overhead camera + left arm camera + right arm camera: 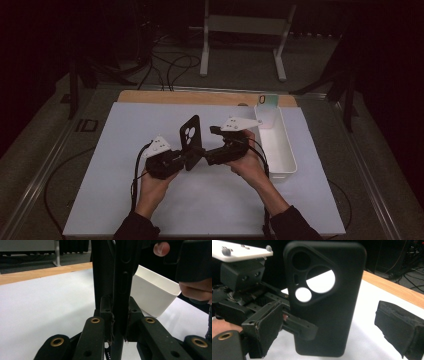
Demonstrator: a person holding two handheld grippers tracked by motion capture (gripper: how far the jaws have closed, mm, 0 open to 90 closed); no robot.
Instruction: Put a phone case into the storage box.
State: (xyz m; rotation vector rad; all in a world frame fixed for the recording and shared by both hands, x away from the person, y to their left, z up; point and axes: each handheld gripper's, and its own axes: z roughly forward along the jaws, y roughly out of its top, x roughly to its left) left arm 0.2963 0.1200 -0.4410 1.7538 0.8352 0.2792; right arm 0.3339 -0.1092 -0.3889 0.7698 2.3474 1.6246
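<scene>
A black phone case [190, 136] with round camera cut-outs stands upright above the white sheet. My left gripper [188, 160] is shut on its lower edge. In the left gripper view the two jaws [119, 327] pinch the case [120, 277], which rises edge-on between them. My right gripper [204, 153] faces the case from the right and stands open. In the right gripper view the case's back [329, 315] sits in the wide gap of my right gripper [332, 325], and neither pad [265, 330] touches it. The left gripper [244, 280] is behind it at the left.
A white bin [280, 150] lies along the right side of the white sheet [120, 190], close behind the right hand; the left gripper view has the bin [152, 295] too. A wooden table edge [200, 97] runs along the back. Cables and a white stand [245, 25] are on the floor beyond.
</scene>
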